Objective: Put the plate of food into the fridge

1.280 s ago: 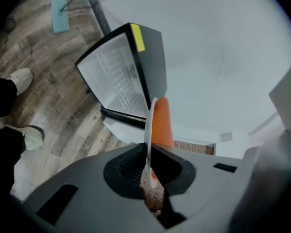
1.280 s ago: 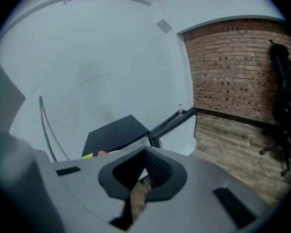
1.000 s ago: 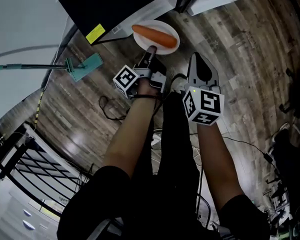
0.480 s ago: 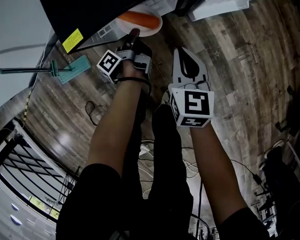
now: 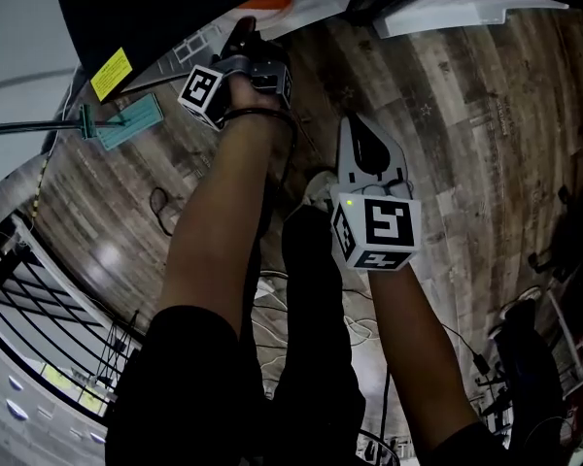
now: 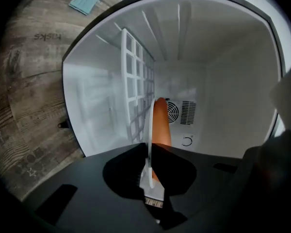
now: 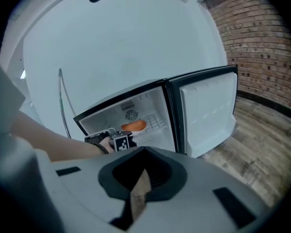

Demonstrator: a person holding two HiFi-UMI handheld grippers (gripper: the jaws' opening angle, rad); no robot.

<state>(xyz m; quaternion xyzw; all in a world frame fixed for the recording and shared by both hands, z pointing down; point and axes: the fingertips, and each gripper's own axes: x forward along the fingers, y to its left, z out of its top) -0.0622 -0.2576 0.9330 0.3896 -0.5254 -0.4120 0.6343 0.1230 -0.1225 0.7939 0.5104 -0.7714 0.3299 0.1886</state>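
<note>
The white plate stands edge-on between the jaws of my left gripper, which is shut on its rim. An orange carrot lies on the plate. The plate is inside the open white fridge, beside its wire shelf. In the head view my left gripper reaches under the fridge's dark top, and only a bit of the carrot shows. In the right gripper view the carrot sits inside the fridge, ahead of the left gripper. My right gripper hangs back over the floor, shut and empty.
The fridge door stands open to the right. A teal mop head lies on the wood floor left of the fridge. Cables run over the floor by the person's legs. A brick wall stands on the right.
My left gripper has carried the plate forward into the fridge; in the head view the plate has gone under the fridge's top. The right gripper stayed back over the floor.
</note>
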